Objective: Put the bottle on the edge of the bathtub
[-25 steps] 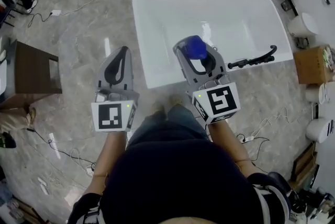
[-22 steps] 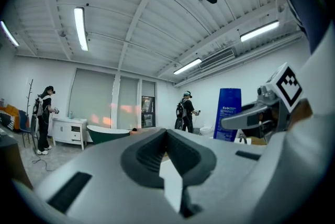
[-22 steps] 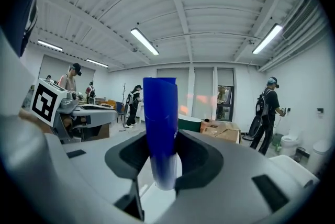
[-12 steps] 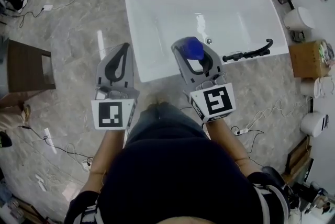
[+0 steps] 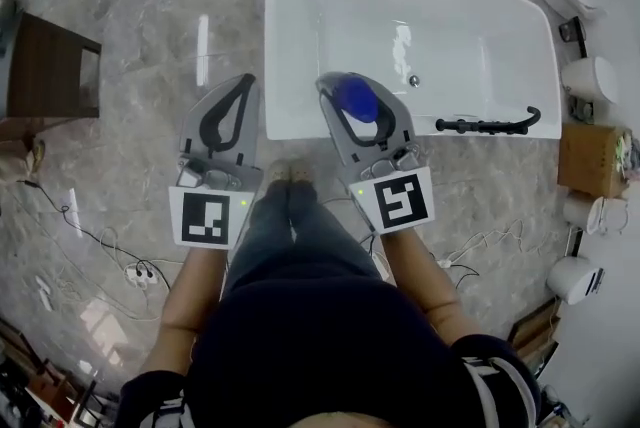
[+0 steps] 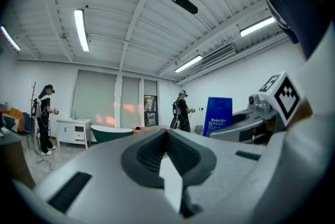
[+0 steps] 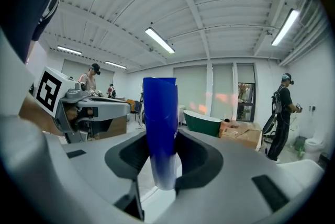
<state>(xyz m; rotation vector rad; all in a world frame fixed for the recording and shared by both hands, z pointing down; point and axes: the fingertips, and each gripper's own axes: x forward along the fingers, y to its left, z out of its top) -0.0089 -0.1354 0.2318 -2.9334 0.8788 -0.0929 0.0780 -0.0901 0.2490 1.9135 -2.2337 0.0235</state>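
Note:
A blue bottle (image 5: 355, 98) stands upright between the jaws of my right gripper (image 5: 352, 84), which is shut on it. In the head view it hangs over the near rim of the white bathtub (image 5: 300, 126). The right gripper view shows the blue bottle (image 7: 160, 123) pinched at its lower part by the right gripper (image 7: 162, 136), with its top rising well above the jaws. My left gripper (image 5: 243, 81) is shut with nothing in it, beside the tub's near left corner over the floor. In its own view the left gripper (image 6: 166, 134) has its tips meeting.
A black hand-shower fitting (image 5: 490, 126) lies on the tub's near right rim. A dark wooden cabinet (image 5: 50, 66) stands at the left, with cables (image 5: 110, 246) on the marble floor. A cardboard box (image 5: 590, 156) and toilets (image 5: 590, 76) stand at the right. People stand across the room.
Both grippers have sunk a little, and the right one has tipped slightly downward with the bottle still gripped. The head view has shifted, so the tub sits more to the right.

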